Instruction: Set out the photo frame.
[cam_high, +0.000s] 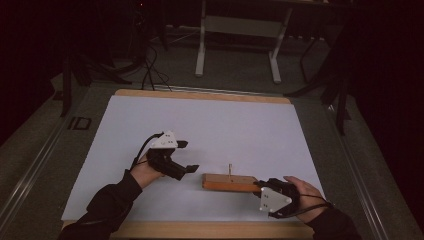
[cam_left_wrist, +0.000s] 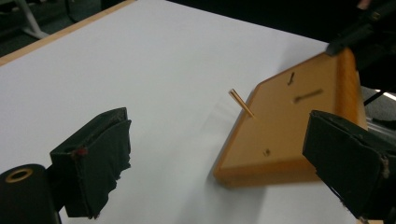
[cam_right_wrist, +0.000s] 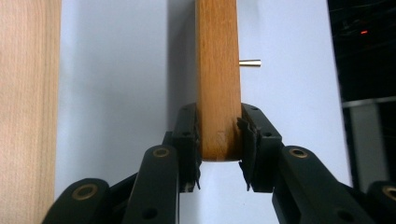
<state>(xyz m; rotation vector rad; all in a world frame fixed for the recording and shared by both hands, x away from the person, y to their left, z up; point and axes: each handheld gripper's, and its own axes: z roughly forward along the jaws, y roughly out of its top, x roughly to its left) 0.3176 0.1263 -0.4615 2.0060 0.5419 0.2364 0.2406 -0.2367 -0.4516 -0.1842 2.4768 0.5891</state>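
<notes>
One wooden block (cam_high: 230, 182), one upright peg (cam_high: 230, 169); right tool (cam_right_wrist: 219, 144) clamped on block end, left tool (cam_left_wrist: 219, 154) gaping, empty.

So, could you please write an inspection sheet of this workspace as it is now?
Surface: white sheet on wooden table.
Job's things: flat brown wooden block with thin upright metal pin, one end lifted.
Clutter: nothing seen.
Grippers: right tongs clamp the block's end; left tongs open, empty, beside the block.
Cables: black cable from left tongs.
Surroundings: dark floor, white desk frame.
</notes>
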